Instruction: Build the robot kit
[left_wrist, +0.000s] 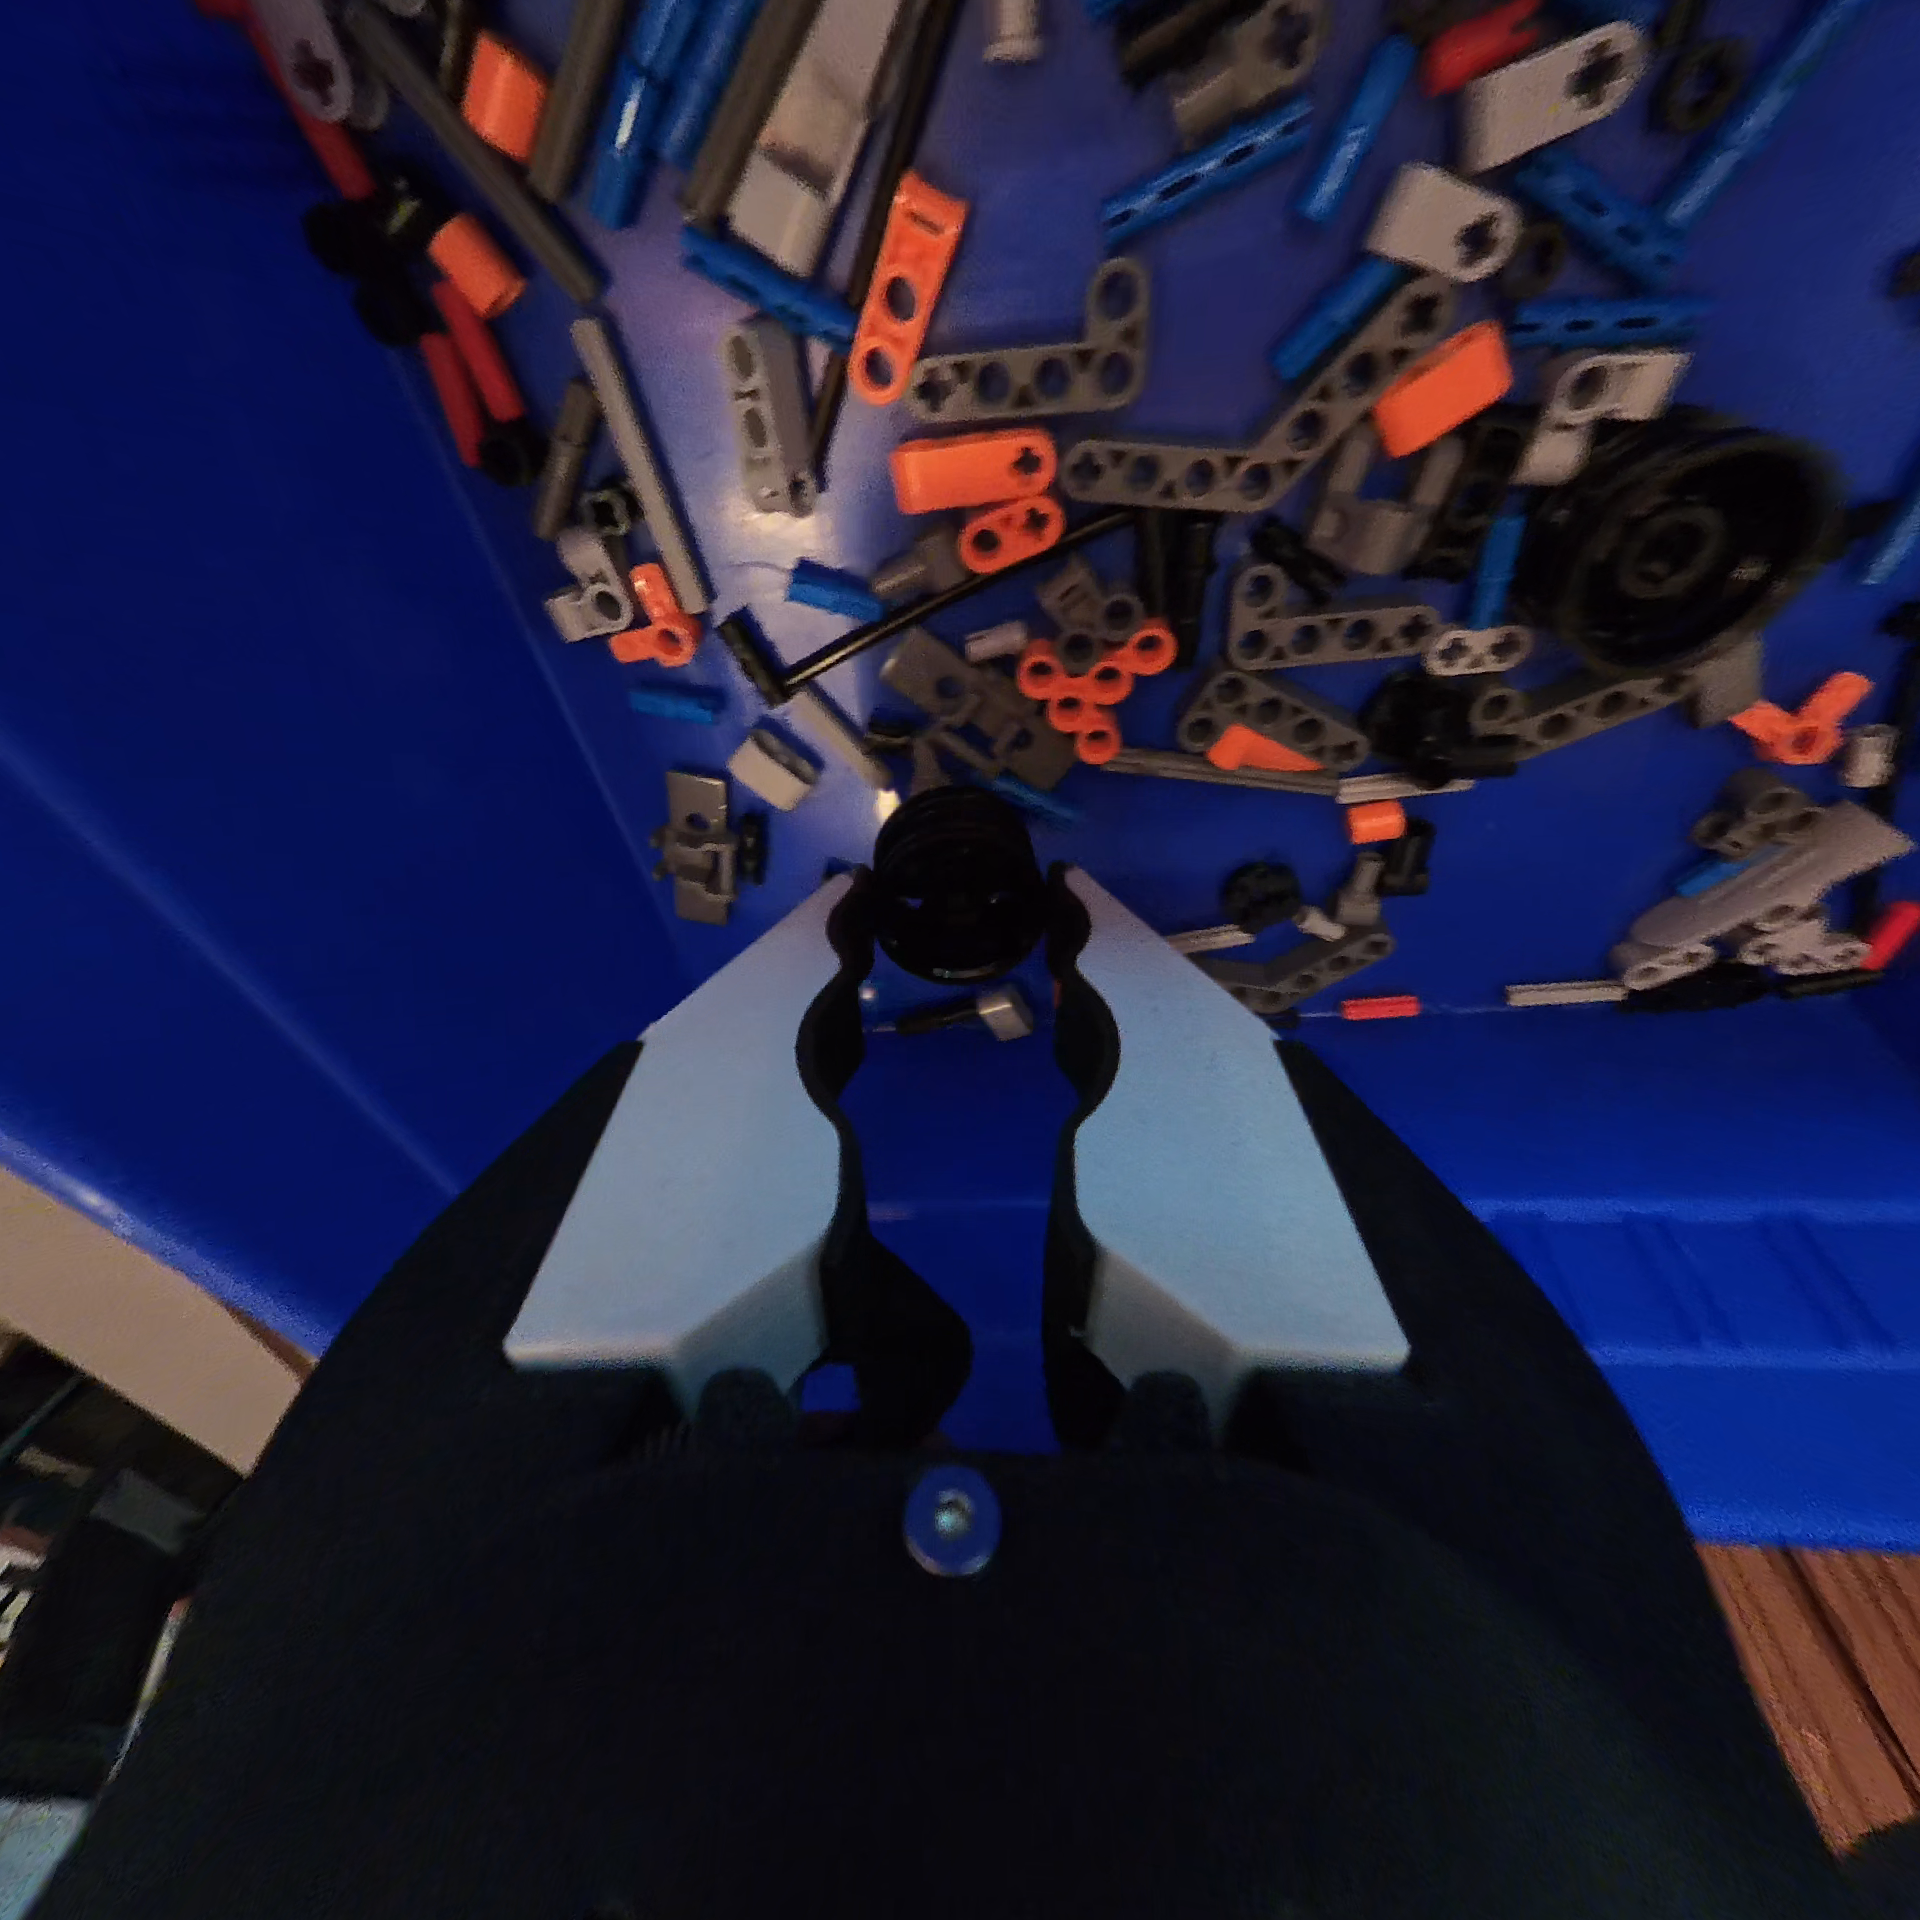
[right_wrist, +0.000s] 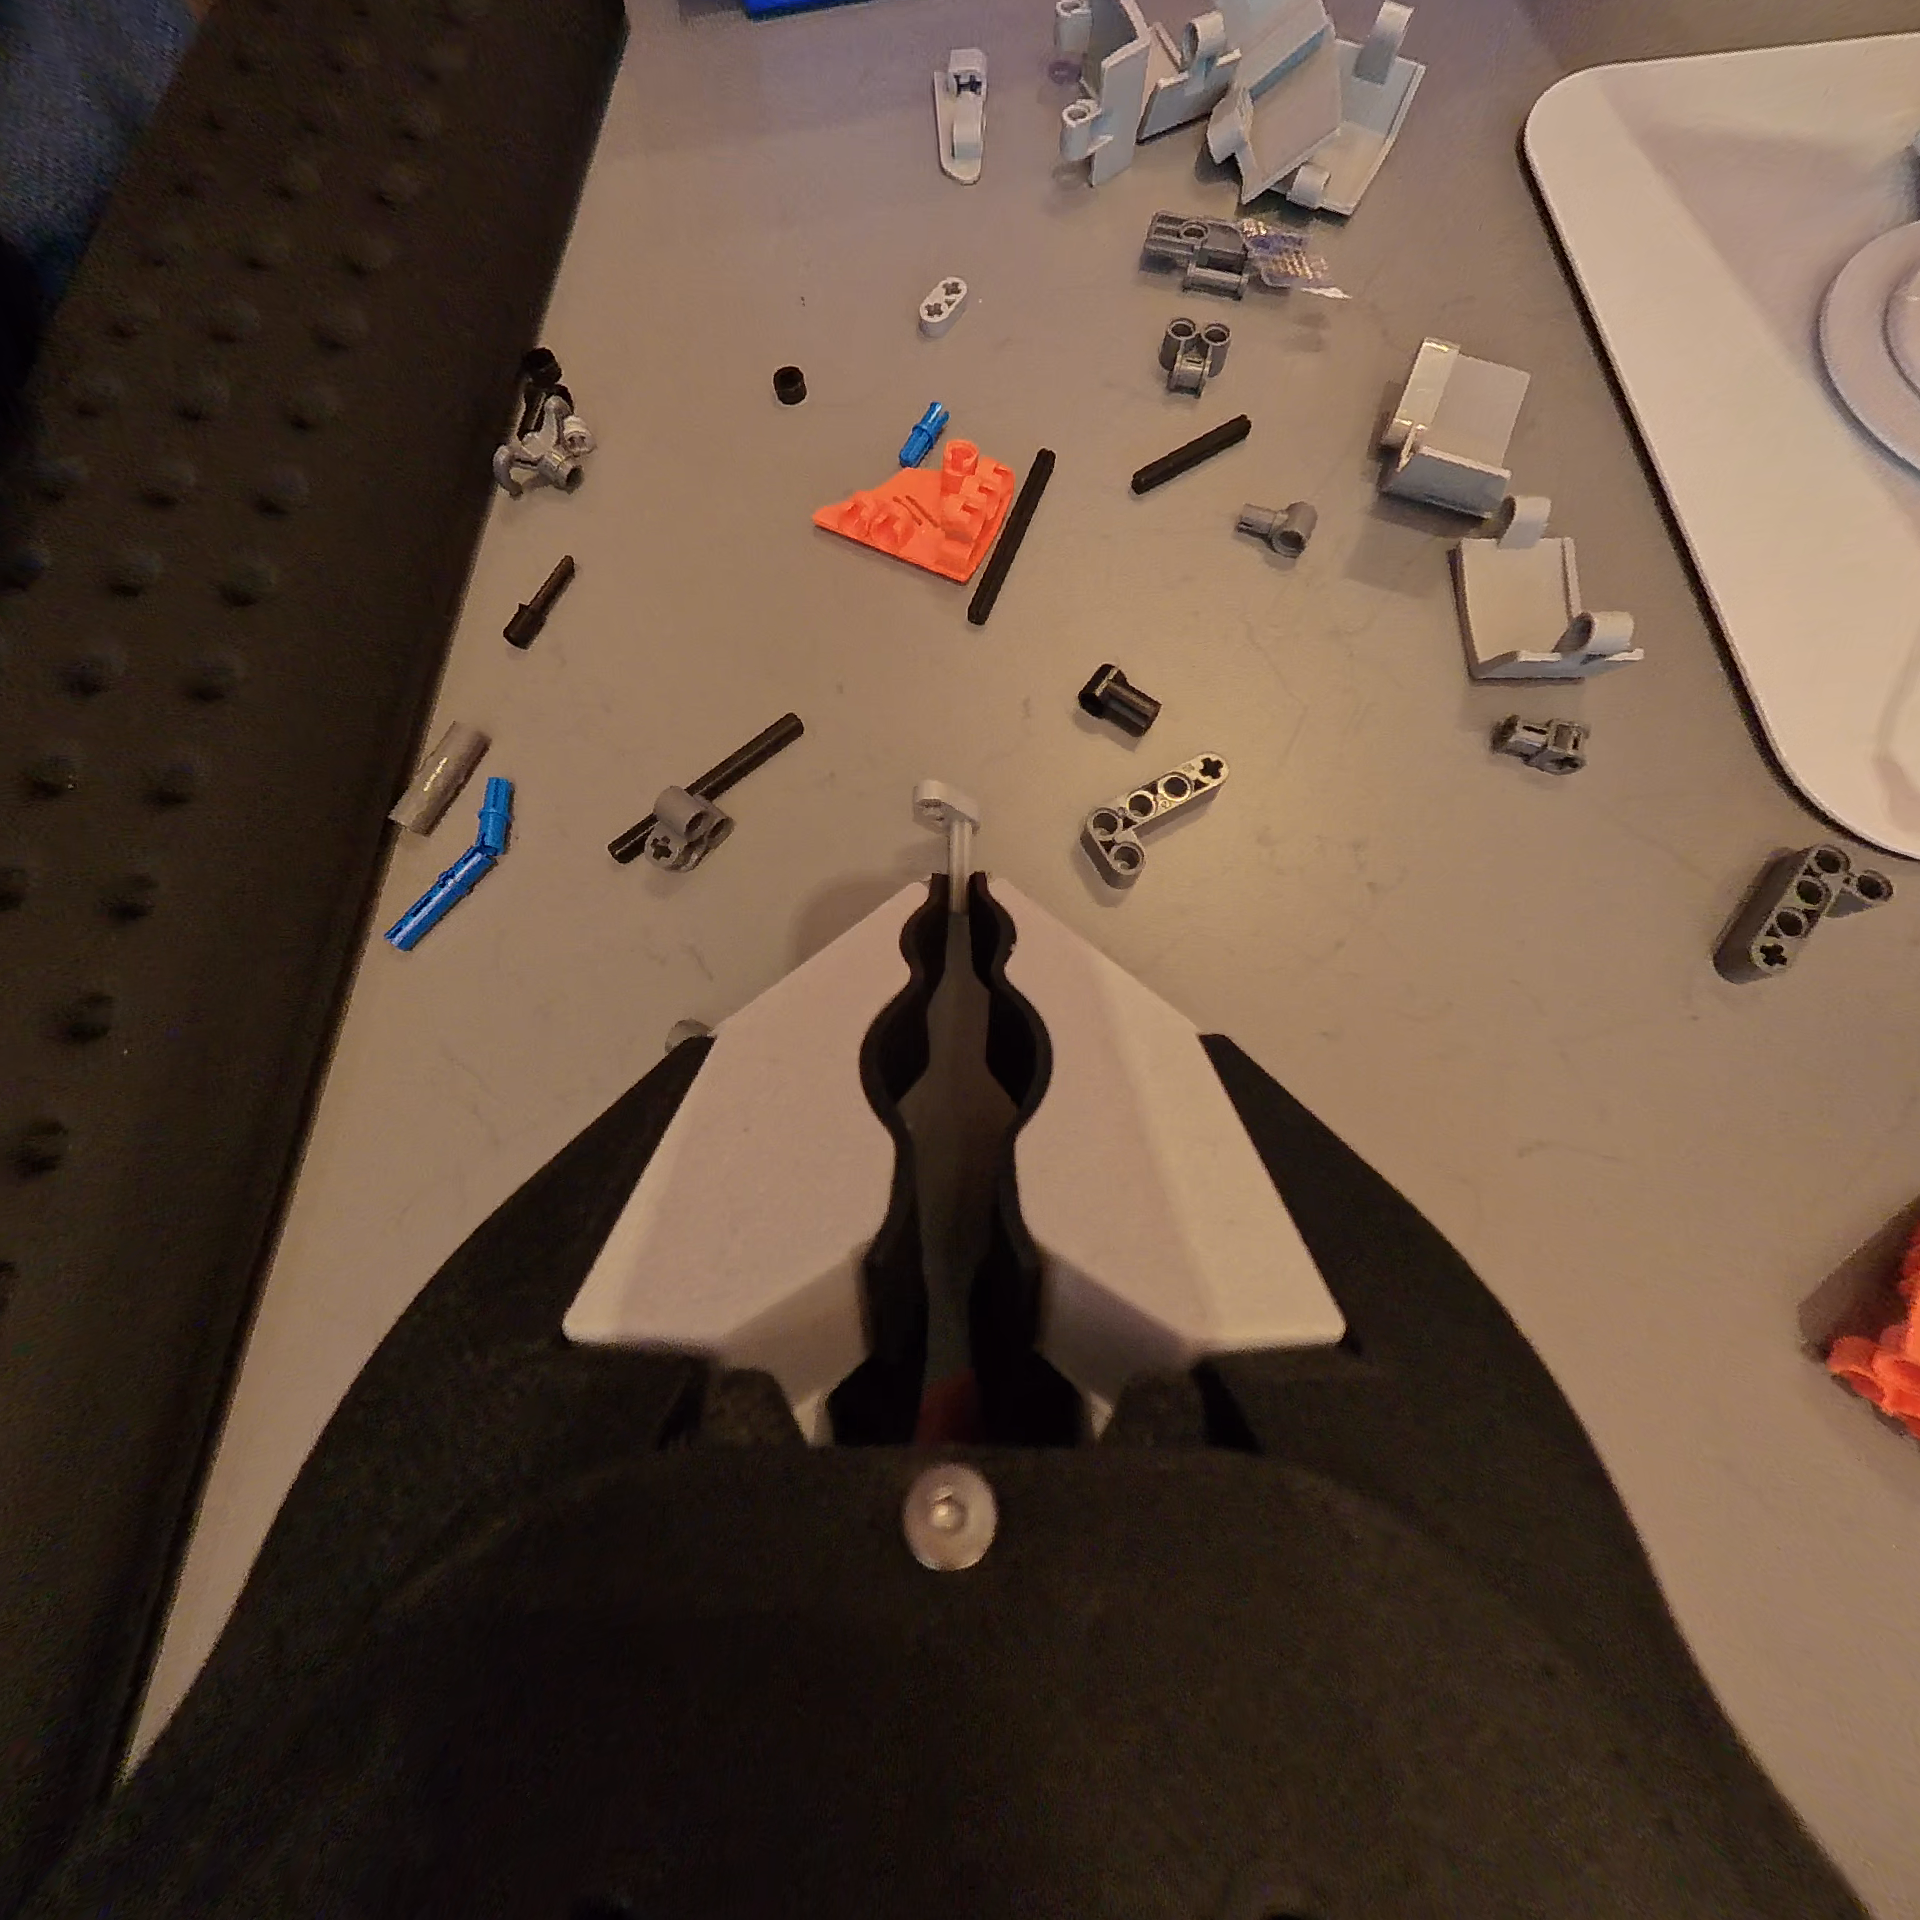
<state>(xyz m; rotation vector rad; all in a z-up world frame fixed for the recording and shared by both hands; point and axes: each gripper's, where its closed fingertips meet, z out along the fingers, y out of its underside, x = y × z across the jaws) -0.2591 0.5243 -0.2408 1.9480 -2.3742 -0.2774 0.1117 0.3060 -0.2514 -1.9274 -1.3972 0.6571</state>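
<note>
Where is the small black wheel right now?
In the left wrist view the small black wheel sits clamped between the left tongs' tips, above the blue bin's floor of loose parts.

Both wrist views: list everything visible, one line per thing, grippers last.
blue bin: one, blue, fills left wrist view
loose building parts: many, grey, orange, blue, black, on bin floor
large wheel: one, black, bin right
small black wheel: one, between left fingertips
grey table: one, right wrist view
orange panel: one, table centre
black axles: several, scattered
grey angled beam: one, right of fingertips
white tray: one, far right
studded black mat: one, left
grey pin piece: one, in right fingertips
left gripper: grips wheel
right gripper: grips pin piece
</note>
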